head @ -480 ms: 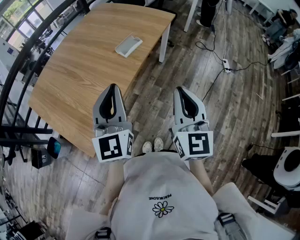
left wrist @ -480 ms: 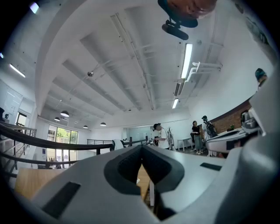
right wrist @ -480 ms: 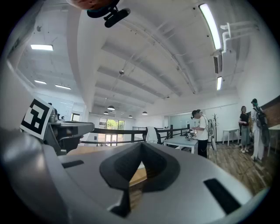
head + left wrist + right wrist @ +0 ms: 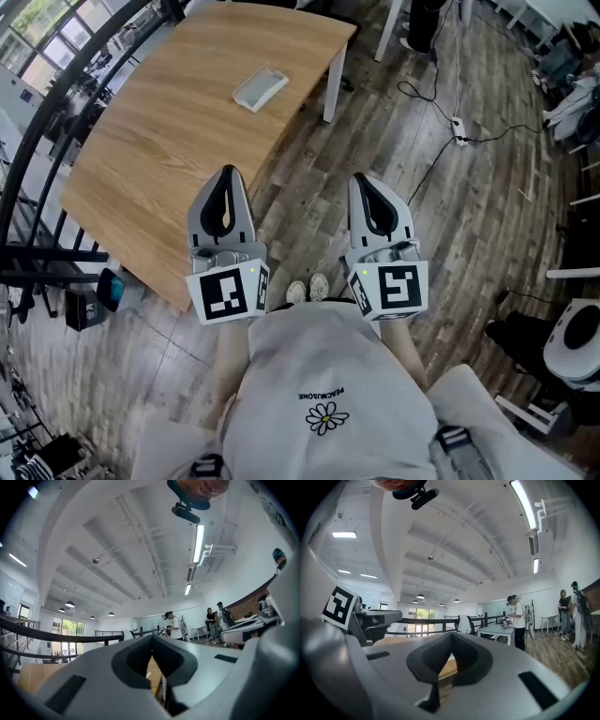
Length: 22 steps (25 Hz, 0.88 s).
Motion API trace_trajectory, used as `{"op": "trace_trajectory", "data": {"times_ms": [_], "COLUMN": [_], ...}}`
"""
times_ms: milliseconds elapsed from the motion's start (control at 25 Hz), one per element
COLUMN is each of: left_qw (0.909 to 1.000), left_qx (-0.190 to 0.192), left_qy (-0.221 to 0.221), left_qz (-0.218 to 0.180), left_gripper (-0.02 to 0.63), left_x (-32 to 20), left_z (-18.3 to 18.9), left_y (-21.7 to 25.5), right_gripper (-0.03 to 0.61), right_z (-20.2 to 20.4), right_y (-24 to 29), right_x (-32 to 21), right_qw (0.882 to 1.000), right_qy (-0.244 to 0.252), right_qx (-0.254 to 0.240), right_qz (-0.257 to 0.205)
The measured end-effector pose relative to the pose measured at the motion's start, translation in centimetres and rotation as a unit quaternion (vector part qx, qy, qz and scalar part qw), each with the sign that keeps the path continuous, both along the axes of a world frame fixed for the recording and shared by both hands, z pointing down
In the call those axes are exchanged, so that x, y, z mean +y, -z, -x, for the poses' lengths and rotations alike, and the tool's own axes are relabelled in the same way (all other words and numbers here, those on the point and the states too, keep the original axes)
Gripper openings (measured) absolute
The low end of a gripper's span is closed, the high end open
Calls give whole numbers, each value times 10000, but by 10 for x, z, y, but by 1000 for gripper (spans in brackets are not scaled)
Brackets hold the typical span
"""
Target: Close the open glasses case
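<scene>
The glasses case (image 4: 259,89), pale grey and lying open, rests on the far part of the wooden table (image 4: 159,159) in the head view. Both grippers are held level in front of the person's chest, well short of the case. My left gripper (image 4: 226,172) hangs over the table's near corner with its jaws together and nothing between them. My right gripper (image 4: 361,179) is over the wooden floor beside the table, jaws also together and empty. In the left gripper view the left gripper (image 4: 152,638) points across the room, as does the right gripper (image 4: 451,648) in its own view.
A black railing (image 4: 42,131) runs along the table's left side. A white table leg (image 4: 331,89) stands at the far right corner. Cables and a power strip (image 4: 457,129) lie on the floor. An office chair (image 4: 572,342) stands at the right. People (image 4: 518,620) stand far off.
</scene>
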<state>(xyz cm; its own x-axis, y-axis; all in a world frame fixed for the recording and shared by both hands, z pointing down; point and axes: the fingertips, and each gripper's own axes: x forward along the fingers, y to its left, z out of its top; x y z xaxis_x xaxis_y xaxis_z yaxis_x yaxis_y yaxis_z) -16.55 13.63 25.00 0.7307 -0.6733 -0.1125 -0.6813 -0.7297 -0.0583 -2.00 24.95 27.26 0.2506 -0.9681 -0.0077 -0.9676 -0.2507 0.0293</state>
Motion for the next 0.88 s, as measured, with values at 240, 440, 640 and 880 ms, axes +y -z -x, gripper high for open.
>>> {"op": "trace_trajectory", "data": {"times_ms": [240, 440, 640, 880], "left_qw": [10000, 10000, 9998, 9997], "left_qx": [15, 50, 195, 210], "left_qy": [54, 73, 11, 77], "left_qz": [4, 28, 58, 21], "left_gripper": [17, 17, 17, 17], "left_x": [-2, -1, -1, -18], "left_z": [-5, -14, -28, -41], "left_y": [0, -2, -2, -3], "right_gripper": [6, 6, 6, 6], "right_z": [-13, -17, -30, -39], "right_y": [3, -1, -1, -3], "right_x": [1, 2, -2, -14], "right_qw": [9999, 9999, 9995, 9992], "right_qy": [-103, 38, 198, 343], "right_qx": [6, 49, -138, -114], "right_qz": [-135, -105, -189, -171]}}
